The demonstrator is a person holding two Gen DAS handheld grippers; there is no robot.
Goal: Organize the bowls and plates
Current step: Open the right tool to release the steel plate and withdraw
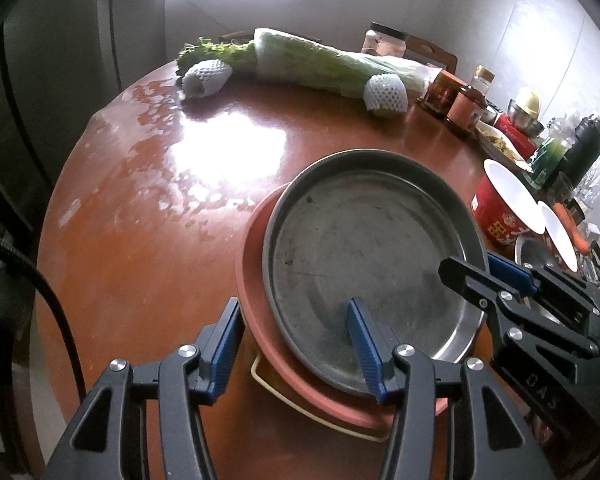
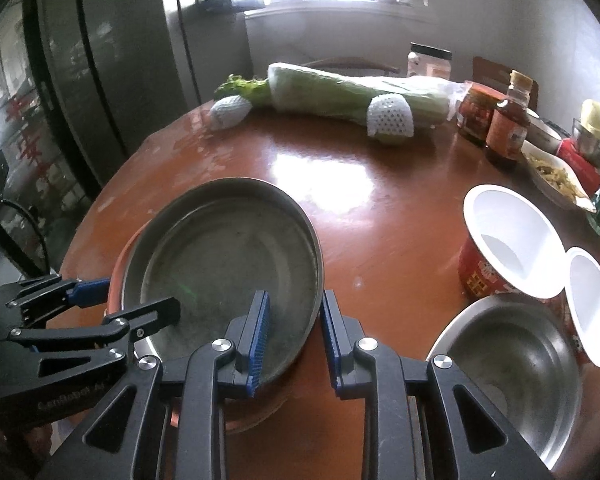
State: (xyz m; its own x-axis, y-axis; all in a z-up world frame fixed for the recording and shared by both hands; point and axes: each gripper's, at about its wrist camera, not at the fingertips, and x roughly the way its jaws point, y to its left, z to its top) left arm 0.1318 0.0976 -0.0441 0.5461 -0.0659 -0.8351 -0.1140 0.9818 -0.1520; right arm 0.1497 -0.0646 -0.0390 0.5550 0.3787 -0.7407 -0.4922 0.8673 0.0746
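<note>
Steel pan (image 1: pixel 364 240) sits nested on a terracotta plate (image 1: pixel 260 320), off-centre toward the plate's right, near your edge of the round table (image 1: pixel 140 240); a cream rim shows under the plate at that same edge.

Your left gripper (image 1: pixel 296 344) straddles the near rims of both: its jaws are partly open, one pad (image 1: pixel 362 344) inside the pan, the other outside the plate. The pictures don't settle whether the pads press yet. Your right gripper (image 2: pixel 294 340) is nearly closed on the pan's right rim, one pad inside and one outside; it looks like a pinch on thin metal.

Risks, as I judge them: the two grips take different things. If you lift, the right may carry the pan alone while the left drags plate and pan together, tilting or scraping the stack. The thin rim could slip from a shallow pinch. The stack is close to the table's edge, so a pull toward you could tip it off. A steel bowl (image 2: pixel 512 372) and two red cups (image 2: pixel 508 248) stand just right of your right gripper; swinging that way would knock them.

Both grippers point steeply down and forward, side by side, near each other.
</note>
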